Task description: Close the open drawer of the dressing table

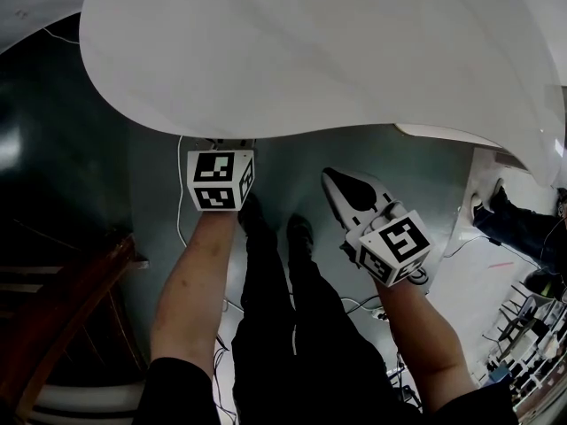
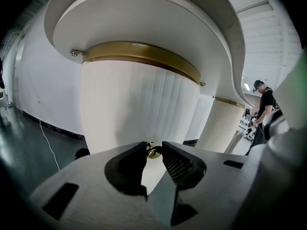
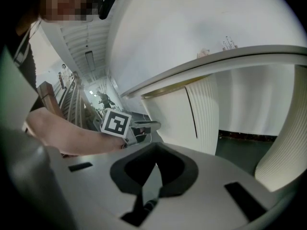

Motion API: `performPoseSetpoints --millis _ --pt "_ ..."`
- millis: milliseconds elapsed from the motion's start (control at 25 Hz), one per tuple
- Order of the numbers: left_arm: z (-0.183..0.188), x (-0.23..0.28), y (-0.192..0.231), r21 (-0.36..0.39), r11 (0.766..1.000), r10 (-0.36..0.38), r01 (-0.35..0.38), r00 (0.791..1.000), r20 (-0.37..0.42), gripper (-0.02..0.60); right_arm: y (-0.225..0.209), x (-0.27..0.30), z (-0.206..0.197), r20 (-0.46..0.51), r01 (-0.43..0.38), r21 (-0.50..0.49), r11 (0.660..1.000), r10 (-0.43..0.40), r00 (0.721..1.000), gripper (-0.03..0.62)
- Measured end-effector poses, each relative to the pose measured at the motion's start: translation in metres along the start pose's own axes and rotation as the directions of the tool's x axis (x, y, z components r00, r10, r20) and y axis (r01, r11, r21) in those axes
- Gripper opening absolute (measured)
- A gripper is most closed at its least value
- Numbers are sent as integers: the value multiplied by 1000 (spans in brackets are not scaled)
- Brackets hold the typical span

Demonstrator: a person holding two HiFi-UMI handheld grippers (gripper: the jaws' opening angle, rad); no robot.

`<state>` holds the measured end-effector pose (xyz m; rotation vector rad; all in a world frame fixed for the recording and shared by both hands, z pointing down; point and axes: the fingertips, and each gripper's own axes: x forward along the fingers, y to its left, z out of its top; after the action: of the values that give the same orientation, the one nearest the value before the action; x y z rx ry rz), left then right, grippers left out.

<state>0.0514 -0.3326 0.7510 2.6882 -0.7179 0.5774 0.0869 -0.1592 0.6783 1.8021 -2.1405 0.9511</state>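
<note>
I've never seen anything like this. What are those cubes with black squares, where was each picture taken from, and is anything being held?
No robot here: a person holds a two-jaw tool in each hand, and the patterned cubes are part of those tools. The head view looks down from a camera on the person's head, past the white dressing table top to their arms and legs. The other two pictures come from cameras riding on each tool. The left gripper has its jaws closed round a small brass knob on the table's ribbed white front. The right gripper is shut and holds nothing.
</note>
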Motion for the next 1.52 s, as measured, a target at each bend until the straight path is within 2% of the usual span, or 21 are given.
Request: performPoseSetpoints --millis 320,520,680,800,1120,1400,1520 --pt "5 -12 -1 2 999 38 -38 999 -15 114 5 -13 14 26 -1 -15 1000 1 1000 5" --pt "16 -41 -13 53 998 31 -29 999 -19 96 13 -29 29 38 -5 -34 999 6 999 5" --pt "23 -73 -28 46 998 38 -36 999 -35 79 22 -49 41 48 -16 -35 999 18 999 5" --pt "32 -95 -51 71 997 25 -22 999 -48 64 24 -66 49 58 -23 -35 999 25 998 5" --pt "88 -153 -93 100 994 39 -35 999 -35 6 41 -111 78 85 -47 -36 998 50 995 5" --pt "136 -208 -122 169 984 55 -49 998 -27 3 68 -157 107 111 -70 -46 997 75 991 5" --pt "156 -234 -134 160 985 75 -71 997 -17 3 76 -178 119 117 -77 -57 995 83 990 5"
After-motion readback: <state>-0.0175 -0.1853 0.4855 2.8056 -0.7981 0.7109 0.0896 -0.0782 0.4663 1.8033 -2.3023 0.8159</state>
